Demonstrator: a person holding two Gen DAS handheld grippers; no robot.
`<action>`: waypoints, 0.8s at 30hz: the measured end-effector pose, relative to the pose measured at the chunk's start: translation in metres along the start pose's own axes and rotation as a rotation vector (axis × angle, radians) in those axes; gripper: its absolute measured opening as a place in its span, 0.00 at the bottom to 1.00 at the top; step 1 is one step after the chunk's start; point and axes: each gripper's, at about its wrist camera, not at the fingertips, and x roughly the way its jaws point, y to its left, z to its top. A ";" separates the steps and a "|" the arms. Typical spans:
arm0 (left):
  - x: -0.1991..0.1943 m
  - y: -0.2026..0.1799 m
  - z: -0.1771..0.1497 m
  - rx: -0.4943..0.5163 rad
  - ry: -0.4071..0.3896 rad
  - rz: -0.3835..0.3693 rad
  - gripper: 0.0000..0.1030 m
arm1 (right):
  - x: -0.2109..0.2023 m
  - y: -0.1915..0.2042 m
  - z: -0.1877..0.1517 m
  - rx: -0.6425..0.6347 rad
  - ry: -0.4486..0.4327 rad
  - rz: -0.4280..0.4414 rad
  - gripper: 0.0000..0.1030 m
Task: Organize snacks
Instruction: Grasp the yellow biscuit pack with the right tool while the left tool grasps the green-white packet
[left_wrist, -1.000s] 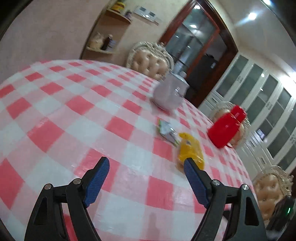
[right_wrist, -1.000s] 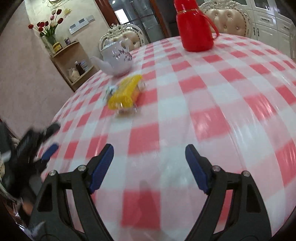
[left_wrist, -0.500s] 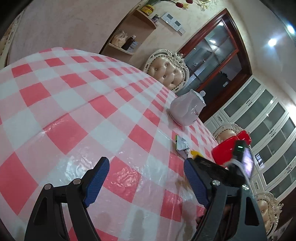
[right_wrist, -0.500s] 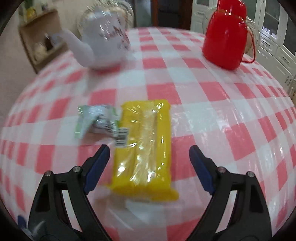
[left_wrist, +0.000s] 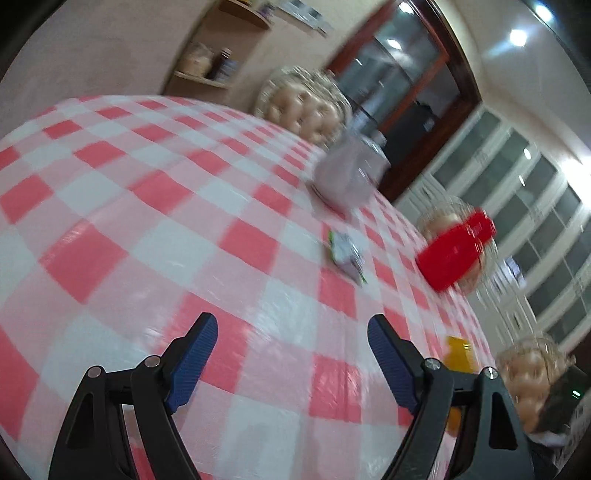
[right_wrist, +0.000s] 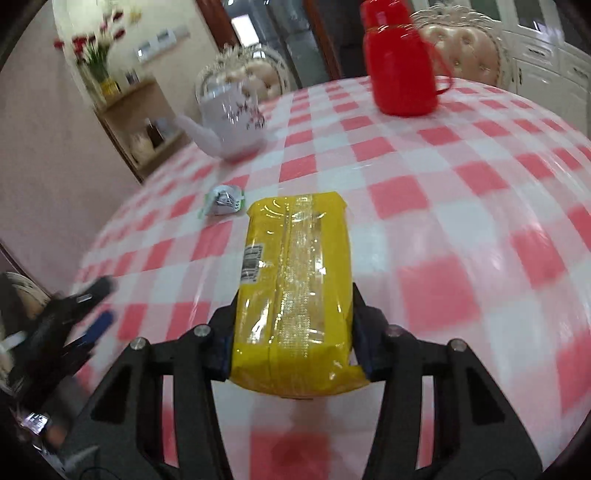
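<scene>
Snack pack (right_wrist: 295, 291), yellow and long, sits clamped at its near end in the right gripper (right_wrist: 293, 332), whose jaws have just been closing and now press both its long sides; the pack runs away from the camera, its far end over the checked tablecloth (right_wrist: 480, 206); bare cloth lies wide to the right of it and ahead. Left gripper (left_wrist: 291, 354) hangs with its jaws spread wide and nothing between them, over open cloth near the table's near edge; in the right wrist view it shows blurred at the far left. Just beyond the pack's far left corner lies a small silver-green packet (right_wrist: 223, 199), close but apart; farther on stands a white teapot (right_wrist: 232, 118) to the left; a red flask (right_wrist: 400, 62) stands well to the right, near the far rim; padded chairs (right_wrist: 461, 44) stand behind the table.
</scene>
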 end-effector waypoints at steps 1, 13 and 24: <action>0.003 -0.004 -0.002 0.013 0.020 -0.016 0.82 | -0.009 -0.005 -0.005 0.003 -0.019 0.004 0.51; 0.045 -0.066 0.002 0.197 -0.038 0.048 0.83 | -0.055 -0.029 -0.024 0.076 -0.076 0.017 0.35; 0.122 -0.102 0.029 0.247 0.045 0.112 0.83 | -0.030 0.008 -0.032 -0.256 0.070 -0.123 0.80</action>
